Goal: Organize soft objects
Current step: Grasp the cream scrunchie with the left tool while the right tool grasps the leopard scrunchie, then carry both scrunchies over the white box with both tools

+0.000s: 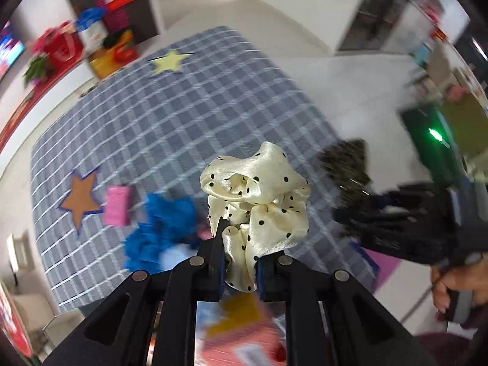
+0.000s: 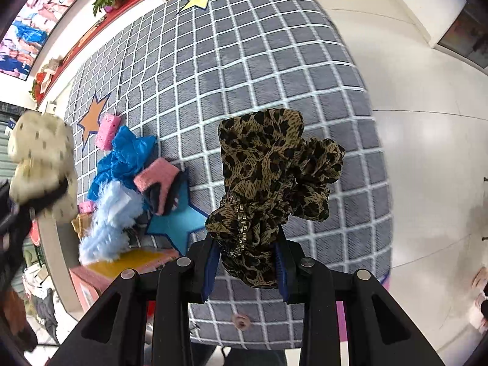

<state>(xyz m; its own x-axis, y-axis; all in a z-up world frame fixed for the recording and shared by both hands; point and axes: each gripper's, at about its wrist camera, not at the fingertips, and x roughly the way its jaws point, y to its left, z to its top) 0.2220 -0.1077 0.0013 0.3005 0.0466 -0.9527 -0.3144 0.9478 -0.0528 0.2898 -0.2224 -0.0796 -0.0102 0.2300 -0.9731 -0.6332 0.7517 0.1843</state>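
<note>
My left gripper (image 1: 239, 259) fingers pinch a cream dotted scrunchie (image 1: 259, 201); right gripper (image 2: 248, 262) fingers pinch a leopard scrunchie (image 2: 271, 183). Soft pile (image 2: 128, 177) at 9 o'clock on the checked mat (image 2: 259, 70). No legible writing.

Bright, even indoor light; soft glare on pale floor (image 2: 427, 158). Strong fisheye bend w/ dark corners. Motion blur at edges; cream scrunchie (image 1: 259, 201) sharp, blurred in right view.

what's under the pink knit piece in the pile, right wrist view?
The pink knit piece lies on a dark cloth, which overlaps the blue star on the checked rug. Whatever lies beneath that cloth is covered.
</note>
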